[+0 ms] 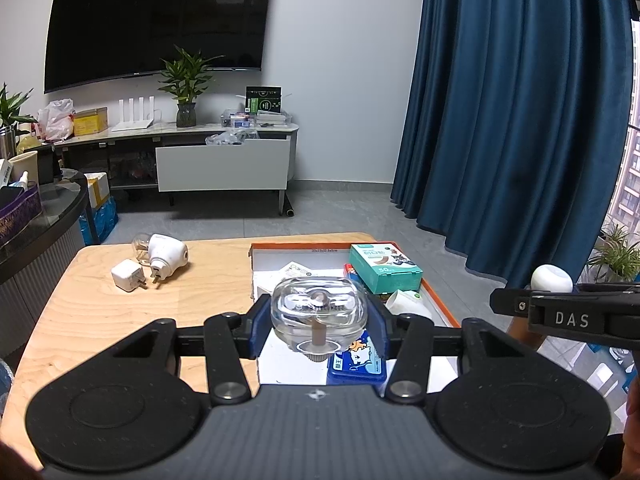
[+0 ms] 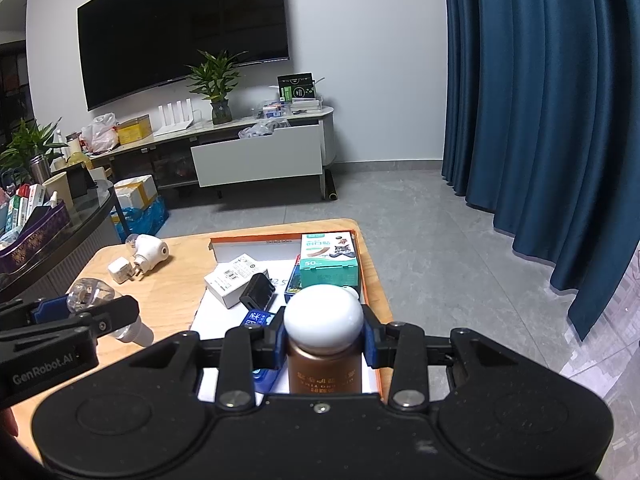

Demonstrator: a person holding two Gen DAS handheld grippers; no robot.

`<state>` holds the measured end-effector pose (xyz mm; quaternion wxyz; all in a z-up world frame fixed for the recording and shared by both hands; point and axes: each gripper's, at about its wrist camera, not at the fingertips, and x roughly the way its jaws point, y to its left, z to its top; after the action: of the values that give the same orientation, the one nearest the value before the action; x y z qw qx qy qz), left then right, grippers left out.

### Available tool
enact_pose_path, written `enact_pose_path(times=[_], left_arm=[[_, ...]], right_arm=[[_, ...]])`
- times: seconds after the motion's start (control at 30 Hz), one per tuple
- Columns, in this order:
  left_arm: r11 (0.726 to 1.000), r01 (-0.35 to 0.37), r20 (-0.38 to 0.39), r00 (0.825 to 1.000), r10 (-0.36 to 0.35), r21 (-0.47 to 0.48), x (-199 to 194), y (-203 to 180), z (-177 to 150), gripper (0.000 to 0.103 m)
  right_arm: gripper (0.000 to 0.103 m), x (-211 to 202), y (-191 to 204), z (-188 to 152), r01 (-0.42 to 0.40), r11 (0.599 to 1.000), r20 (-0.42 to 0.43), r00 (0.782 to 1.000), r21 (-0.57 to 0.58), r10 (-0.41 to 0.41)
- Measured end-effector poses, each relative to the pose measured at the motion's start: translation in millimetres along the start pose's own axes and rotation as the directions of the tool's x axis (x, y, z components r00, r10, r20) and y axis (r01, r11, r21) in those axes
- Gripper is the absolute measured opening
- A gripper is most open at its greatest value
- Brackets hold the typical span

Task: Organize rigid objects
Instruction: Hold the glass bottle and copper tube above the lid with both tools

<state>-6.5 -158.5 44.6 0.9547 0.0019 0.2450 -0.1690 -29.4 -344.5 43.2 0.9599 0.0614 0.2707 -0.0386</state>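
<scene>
My left gripper [image 1: 319, 316] is shut on a clear plastic refill bottle [image 1: 319, 308] with a brown wick, held above the near end of the orange-rimmed shallow box [image 1: 436, 292]. It also shows in the right wrist view [image 2: 90, 292]. My right gripper [image 2: 324, 332] is shut on a brown bottle with a white domed cap [image 2: 323, 316], held over the box's [image 2: 370, 276] right side. The cap shows at the right of the left wrist view [image 1: 551, 278]. A white charger plug [image 1: 127, 275] and a white plug-in vaporizer [image 1: 168, 254] lie on the wooden table [image 1: 192, 292].
The box holds a teal bandage carton [image 2: 329, 266], a white carton [image 2: 234, 278], a black adapter [image 2: 259, 290] and blue packets [image 1: 360, 364]. A dark counter [image 2: 52, 236] with clutter stands left. Blue curtains [image 2: 540, 100] hang right; a TV stand [image 2: 256, 148] is behind.
</scene>
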Motion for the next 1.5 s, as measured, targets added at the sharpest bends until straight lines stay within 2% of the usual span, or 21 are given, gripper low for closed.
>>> enact_pose_path(times=[1.5], left_arm=[[1.000,0.004,-0.015,1.000,-0.004,-0.005,2.1,0.3,-1.7,0.050]], right_arm=[[0.044,8.2,1.0,-7.7,-0.004,1.000,-0.031,1.000,-0.011,0.003]])
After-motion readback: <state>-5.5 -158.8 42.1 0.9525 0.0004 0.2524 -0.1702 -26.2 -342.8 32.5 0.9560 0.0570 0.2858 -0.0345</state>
